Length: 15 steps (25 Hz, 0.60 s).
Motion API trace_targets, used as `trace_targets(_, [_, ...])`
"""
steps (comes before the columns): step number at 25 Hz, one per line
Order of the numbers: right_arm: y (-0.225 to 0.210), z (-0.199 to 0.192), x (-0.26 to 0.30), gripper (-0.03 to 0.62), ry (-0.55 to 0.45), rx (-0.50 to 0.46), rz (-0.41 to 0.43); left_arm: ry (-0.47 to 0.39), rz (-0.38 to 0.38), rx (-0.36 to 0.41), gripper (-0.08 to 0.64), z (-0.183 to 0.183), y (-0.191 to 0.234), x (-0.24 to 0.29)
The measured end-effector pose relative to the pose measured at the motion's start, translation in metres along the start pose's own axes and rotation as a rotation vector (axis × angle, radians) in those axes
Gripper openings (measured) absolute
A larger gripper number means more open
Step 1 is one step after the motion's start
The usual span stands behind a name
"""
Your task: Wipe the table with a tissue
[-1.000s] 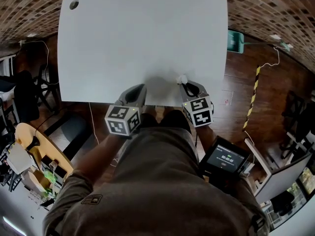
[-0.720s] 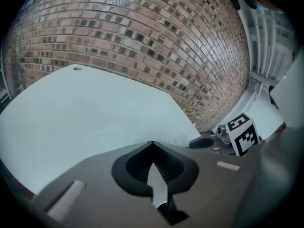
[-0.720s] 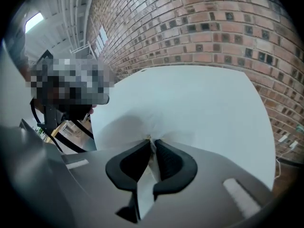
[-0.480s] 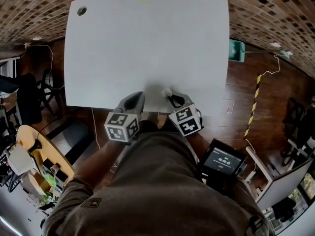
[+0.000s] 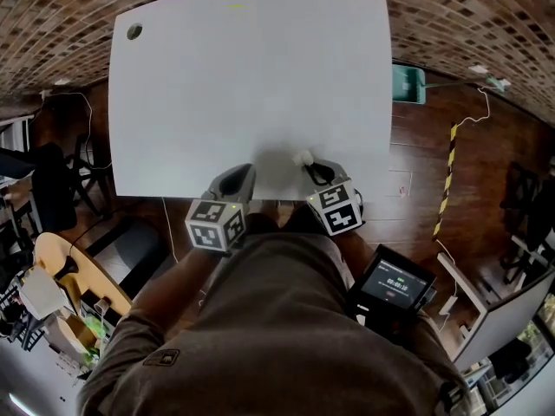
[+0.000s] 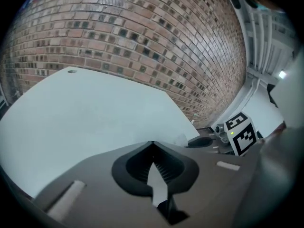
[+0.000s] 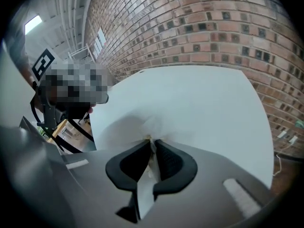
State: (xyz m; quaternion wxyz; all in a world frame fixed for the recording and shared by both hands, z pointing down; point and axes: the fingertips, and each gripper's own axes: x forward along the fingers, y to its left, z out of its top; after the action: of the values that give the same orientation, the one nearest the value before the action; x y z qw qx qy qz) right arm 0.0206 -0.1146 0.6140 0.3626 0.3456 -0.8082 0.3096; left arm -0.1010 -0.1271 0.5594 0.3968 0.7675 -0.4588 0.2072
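Note:
A white table [image 5: 243, 85] fills the middle of the head view. My right gripper [image 5: 306, 163] is shut on a small white tissue [image 5: 302, 157], which it holds over the table's near edge; in the right gripper view the tissue [image 7: 151, 127] bunches out past the closed jaws onto the table [image 7: 199, 103]. My left gripper [image 5: 242, 173] is shut with nothing in it, at the near edge to the left of the right one. In the left gripper view its jaws meet at the tips [image 6: 152, 144] over the table [image 6: 85, 113].
A round cable hole [image 5: 133, 32] sits in the table's far left corner. A brick wall [image 6: 142, 37] stands behind the table. A green dustpan [image 5: 406, 84] lies on the wooden floor to the right. A black device with a screen [image 5: 395, 282] hangs at my right hip.
My right gripper with the tissue moved left along the near edge, then slightly back to the right. The left gripper has stayed at the near edge.

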Motion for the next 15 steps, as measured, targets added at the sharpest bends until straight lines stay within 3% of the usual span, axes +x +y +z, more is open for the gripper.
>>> trace_targets(8, [-0.064, -0.011, -0.030, 0.044, -0.010, 0.072, -0.132, 0.010, -0.013, 0.011, 0.002, 0.002, -0.012, 0.009])
trace_targets(15, [-0.053, -0.009, -0.024, 0.044, -0.006, 0.048, -0.121, -0.001, -0.002, -0.001, 0.002, 0.002, -0.007, 0.005])
